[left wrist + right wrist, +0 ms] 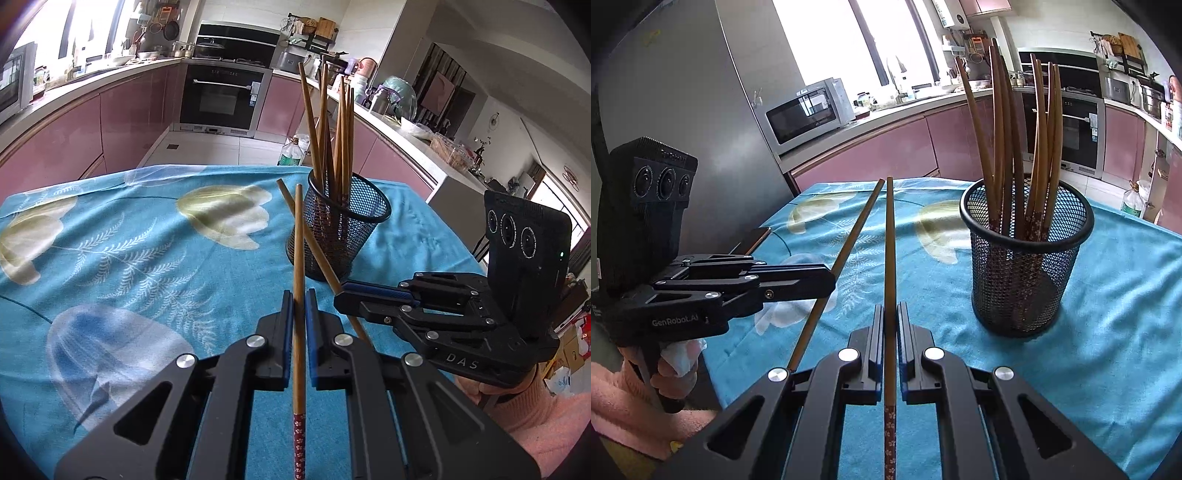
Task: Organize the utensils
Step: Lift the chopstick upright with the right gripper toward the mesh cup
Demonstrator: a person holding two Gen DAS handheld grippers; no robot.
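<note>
The left gripper (pixel 299 308) has its jaws pinching one chopstick (pixel 298 295); the right gripper (pixel 891 321) pinches another chopstick (pixel 889 266). Ahead and to the right of both jaws, a black mesh cup (pixel 1027 258) packed with chopsticks stands upright on the surface, covered by a blue flowered cloth (pixel 147 258). Behind: pink kitchen cabinets (pixel 122 110), an oven (pixel 221 96), a microwave (pixel 805 114).

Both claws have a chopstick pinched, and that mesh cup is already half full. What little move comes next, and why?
Probably lift the right gripper toward the mesh cup and tip its chopstick over the rim. Both grippers are shut on chopsticks, the left gripper holding its own chopstick, neither above the cup, where the other chopsticks stand, patterned ends down.
</note>
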